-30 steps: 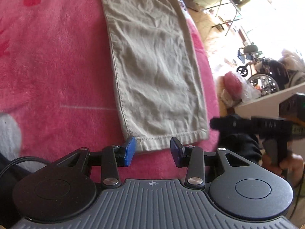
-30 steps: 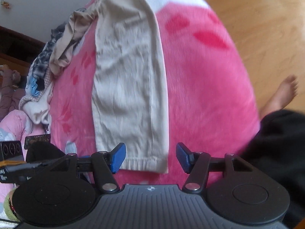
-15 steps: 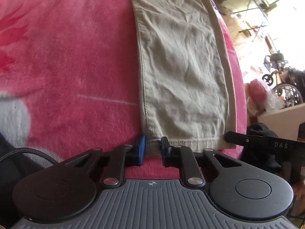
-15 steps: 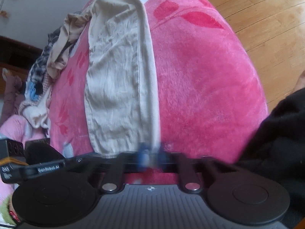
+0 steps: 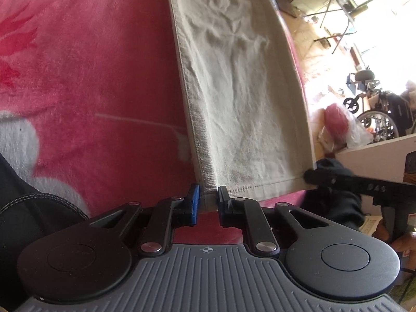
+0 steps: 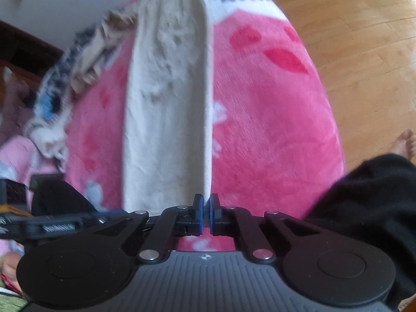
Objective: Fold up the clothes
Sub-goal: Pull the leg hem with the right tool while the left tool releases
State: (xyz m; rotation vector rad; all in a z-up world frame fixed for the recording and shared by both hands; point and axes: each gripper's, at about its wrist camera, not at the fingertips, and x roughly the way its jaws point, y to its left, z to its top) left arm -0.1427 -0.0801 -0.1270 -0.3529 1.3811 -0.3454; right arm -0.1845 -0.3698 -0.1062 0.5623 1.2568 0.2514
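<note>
Pink blanket (image 5: 91, 78) beneath beige trousers (image 5: 247, 91)

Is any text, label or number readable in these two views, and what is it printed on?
"DAS": on the arm of the right claw as the left wrist view shows it.
Dark lettering on the white part of the pink blanket, at the top of the right wrist view: too blurred to read.
A label on the left claw, at the left of the right wrist view: blurred, unreadable.
</note>
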